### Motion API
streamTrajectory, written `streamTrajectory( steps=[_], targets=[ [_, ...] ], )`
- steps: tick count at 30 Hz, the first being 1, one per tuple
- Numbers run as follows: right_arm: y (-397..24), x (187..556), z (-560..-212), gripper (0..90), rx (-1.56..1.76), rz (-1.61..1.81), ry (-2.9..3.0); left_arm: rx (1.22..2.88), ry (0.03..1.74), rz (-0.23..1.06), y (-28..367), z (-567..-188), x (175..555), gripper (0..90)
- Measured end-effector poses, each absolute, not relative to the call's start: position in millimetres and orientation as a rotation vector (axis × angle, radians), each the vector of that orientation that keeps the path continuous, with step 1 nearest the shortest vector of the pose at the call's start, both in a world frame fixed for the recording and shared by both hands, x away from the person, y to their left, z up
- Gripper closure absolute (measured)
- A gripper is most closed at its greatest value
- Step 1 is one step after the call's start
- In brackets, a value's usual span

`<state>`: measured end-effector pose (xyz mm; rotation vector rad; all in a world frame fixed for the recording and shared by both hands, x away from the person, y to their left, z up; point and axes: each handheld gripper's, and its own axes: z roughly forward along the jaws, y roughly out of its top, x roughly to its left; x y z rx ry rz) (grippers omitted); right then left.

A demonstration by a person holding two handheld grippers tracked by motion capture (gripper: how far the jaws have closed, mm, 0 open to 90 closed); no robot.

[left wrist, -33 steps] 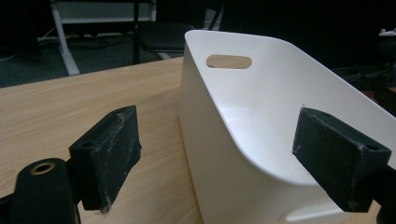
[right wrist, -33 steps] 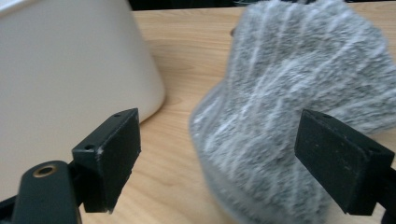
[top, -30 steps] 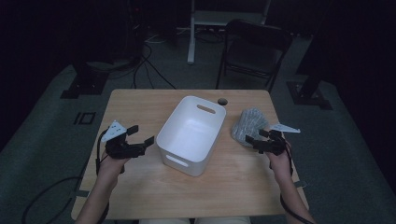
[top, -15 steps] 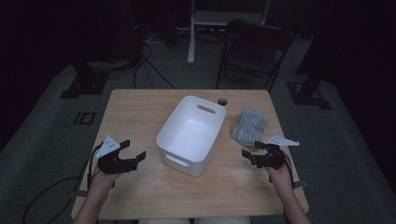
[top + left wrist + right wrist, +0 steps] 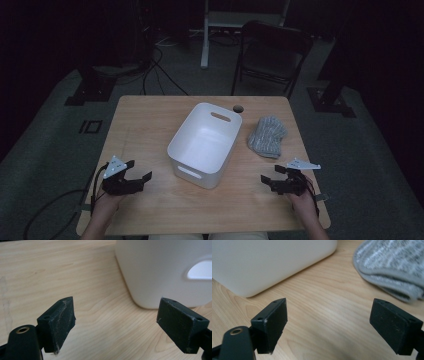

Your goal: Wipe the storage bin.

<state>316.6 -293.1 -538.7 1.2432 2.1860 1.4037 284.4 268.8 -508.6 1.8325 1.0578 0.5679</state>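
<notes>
A white plastic bin with handle slots stands empty in the middle of the wooden table. A folded grey cloth lies to its right. My left gripper rests low near the table's front left, open, nothing between its jaws; the left gripper view has the bin's wall ahead at the right. My right gripper sits near the front right, open and empty. In the right gripper view the bin is ahead at the left and the cloth ahead at the right.
A round hole marks the table behind the bin. Beyond the table stand a dark folding chair, a white stand and cables on the floor.
Both hands have drawn back toward the table's front edge and come lower. The right gripper has moved away from the cloth. Jaws stay wide apart.
</notes>
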Motion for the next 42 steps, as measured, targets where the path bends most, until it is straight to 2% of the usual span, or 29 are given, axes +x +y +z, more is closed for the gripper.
streamTrajectory(
  steps=[6, 14, 32, 42],
  targets=[
    [-306, 304, -546, 14.5, 1.267, 1.337, 2.152, 1.822, 1.140, 0.585, 281, -522, 286, 15.2],
    [-318, 307, -555, 14.4, 1.325, 1.264, 2.105, 1.864, 1.191, 0.609, 286, -534, 291, 15.2],
    [-319, 310, -566, 14.4, 1.415, 1.077, 2.018, 1.911, 1.349, 0.680, 291, -547, 290, 15.2],
    [-323, 310, -567, 14.2, 1.524, 0.975, 1.955, 1.894, 1.453, 0.675, 296, -553, 291, 15.2]
  ],
)
